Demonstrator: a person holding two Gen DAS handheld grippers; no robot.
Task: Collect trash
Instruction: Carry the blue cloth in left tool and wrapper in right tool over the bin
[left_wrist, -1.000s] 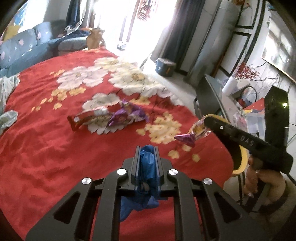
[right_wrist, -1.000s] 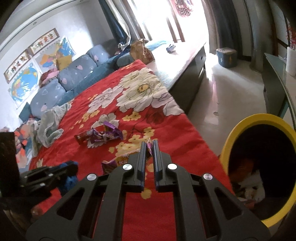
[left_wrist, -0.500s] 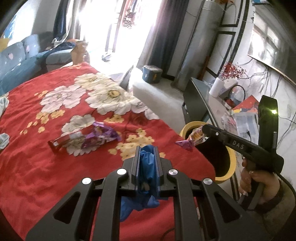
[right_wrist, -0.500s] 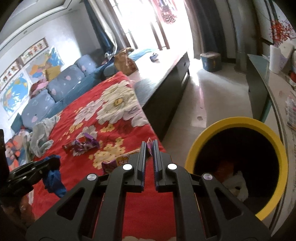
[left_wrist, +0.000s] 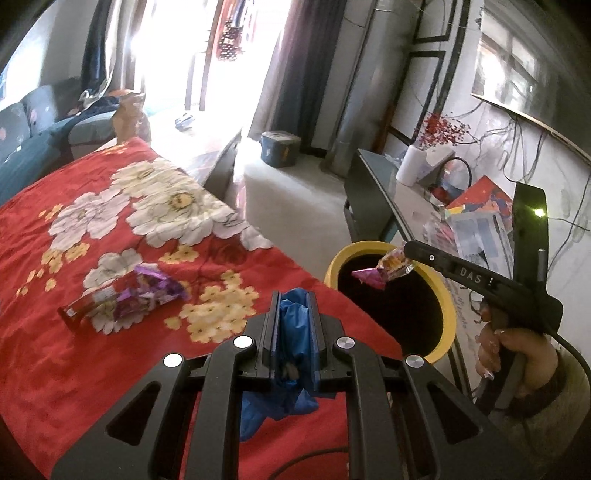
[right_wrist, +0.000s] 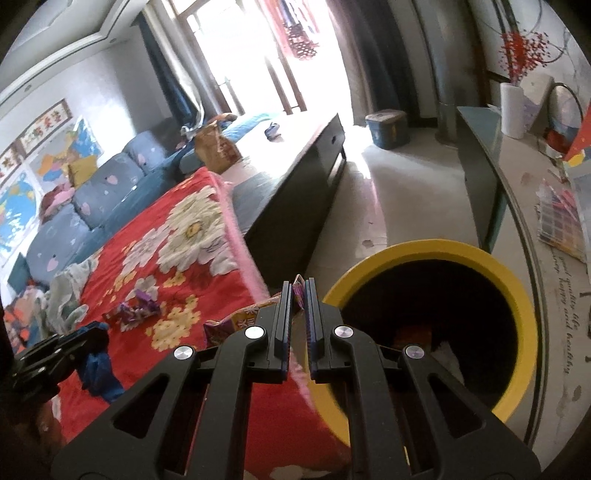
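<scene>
My left gripper (left_wrist: 293, 299) is shut on a crumpled blue plastic bag (left_wrist: 288, 373) that hangs below its jaws, above the red flowered blanket (left_wrist: 110, 236). My right gripper (right_wrist: 298, 288) is shut on an orange and purple snack wrapper (right_wrist: 236, 321). In the left wrist view that wrapper (left_wrist: 384, 267) hangs over the mouth of the yellow-rimmed bin (left_wrist: 439, 291). The bin (right_wrist: 480, 258) stands on the floor beside the bed and holds some trash. A purple wrapper and a red wrapper (left_wrist: 125, 299) lie together on the blanket.
A long dark table (left_wrist: 373, 177) with a white roll, papers and a red box runs behind the bin. A dark low cabinet (right_wrist: 295, 192) adjoins the bed. A blue sofa (right_wrist: 96, 199) and a small blue bin (right_wrist: 388, 129) stand further off. A hand (left_wrist: 517, 354) grips the right gripper.
Both grippers have moved right, from over the blanket toward the bin. The snack wrapper now hangs over the bin's mouth. Both grips are unchanged.
</scene>
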